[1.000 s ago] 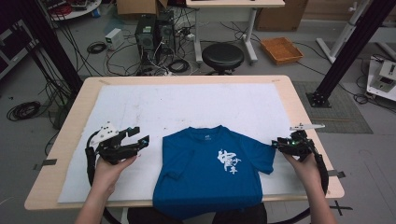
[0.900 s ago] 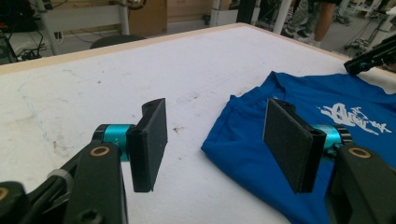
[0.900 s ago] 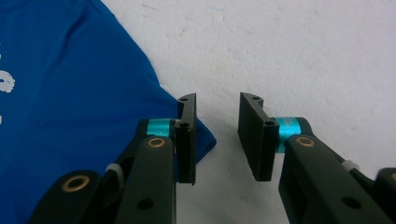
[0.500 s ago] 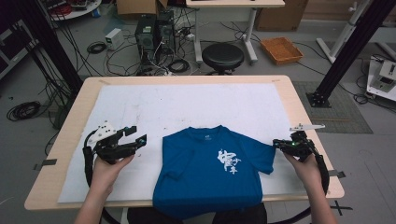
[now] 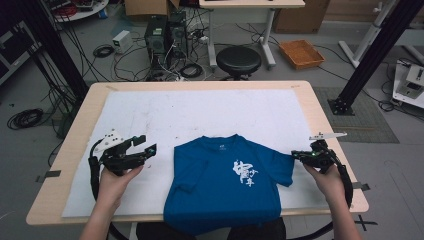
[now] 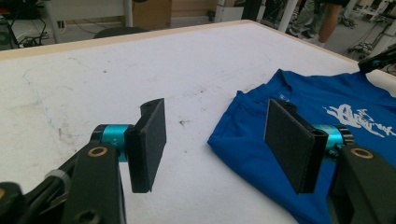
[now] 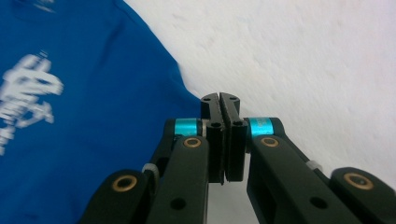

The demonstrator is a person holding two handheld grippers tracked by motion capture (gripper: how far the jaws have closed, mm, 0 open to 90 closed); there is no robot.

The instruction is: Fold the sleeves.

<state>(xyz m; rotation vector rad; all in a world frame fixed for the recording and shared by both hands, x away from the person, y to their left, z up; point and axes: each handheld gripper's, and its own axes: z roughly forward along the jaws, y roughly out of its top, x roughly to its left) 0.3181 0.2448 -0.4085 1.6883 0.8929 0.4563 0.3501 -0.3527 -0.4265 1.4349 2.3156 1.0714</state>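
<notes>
Jaws of the right gripper (image 7: 219, 96) had just been closing and were pressed tight together. The edge of the right sleeve (image 5: 283, 167) lay right at their tips, but I could not tell if any cloth was caught between them. On the left gripper (image 6: 215, 119) the jaws stood wide apart with nothing in them, just beside the left sleeve (image 5: 187, 161).

The blue T-shirt (image 5: 225, 192) lay flat and face up on the white mat (image 5: 200, 112), near the person's side. Its bottom hung a little over the edge of the table (image 5: 200, 85).

What could have gone wrong? The biggest worry was the whole shirt. Its bottom was already over the edge, so a pull toward the person could have made it slide off the table. Next, only one side may have been held. A lift with the right hand alone could have dragged the shirt crooked and bunched it up. The smallest worry was the pinch itself. If the tips had caught only a tiny bit of sleeve, or none, the cloth could have slipped out with the first tug.

Counted from big to small, I saw one table, one white mat, one T-shirt, two grippers, two sleeves and one white print (image 5: 246, 173) on the shirt's chest.
</notes>
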